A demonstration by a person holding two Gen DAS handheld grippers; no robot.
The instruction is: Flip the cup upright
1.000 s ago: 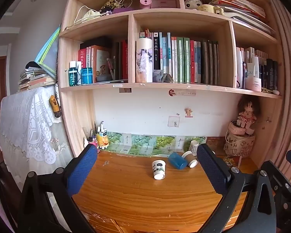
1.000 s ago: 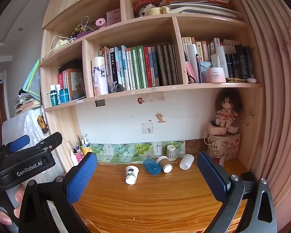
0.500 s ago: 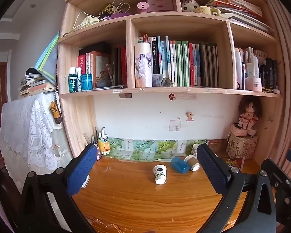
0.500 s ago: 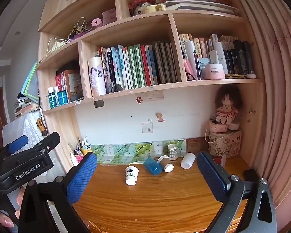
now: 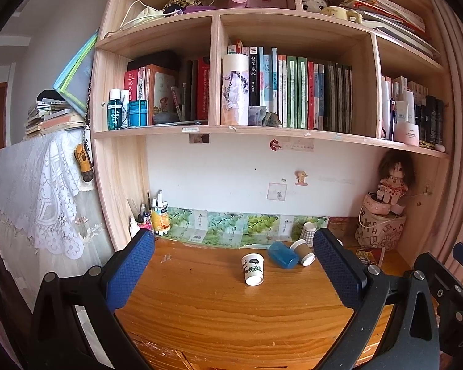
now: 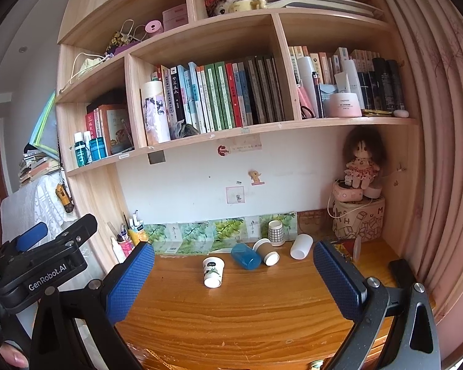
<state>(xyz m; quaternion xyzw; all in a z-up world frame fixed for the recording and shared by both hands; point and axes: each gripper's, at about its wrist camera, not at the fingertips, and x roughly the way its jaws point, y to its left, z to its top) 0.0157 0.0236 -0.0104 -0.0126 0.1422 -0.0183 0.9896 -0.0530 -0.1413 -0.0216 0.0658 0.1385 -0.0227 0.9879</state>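
Several cups sit on the wooden desk (image 5: 225, 314). A white paper cup with a leaf print (image 5: 252, 269) (image 6: 213, 271) seems to stand upside down near the middle. A blue cup (image 5: 282, 254) (image 6: 245, 256) and a brown paper cup (image 5: 303, 252) (image 6: 266, 251) lie on their sides behind it. A checked cup (image 6: 276, 232) (image 5: 308, 231) and a plain white cup (image 6: 301, 246) stand further back. My left gripper (image 5: 234, 280) and right gripper (image 6: 234, 280) are both open and empty, held well back from the cups.
A bookshelf (image 5: 293, 129) full of books hangs over the desk. A pen holder (image 5: 145, 220) stands at the back left. A doll on a box (image 6: 359, 215) fills the back right corner. A curtain (image 6: 441, 154) hangs on the right.
Both grippers have drawn back and risen a little, so the cups look slightly smaller and lower. Both grippers stay open. No cup has moved.
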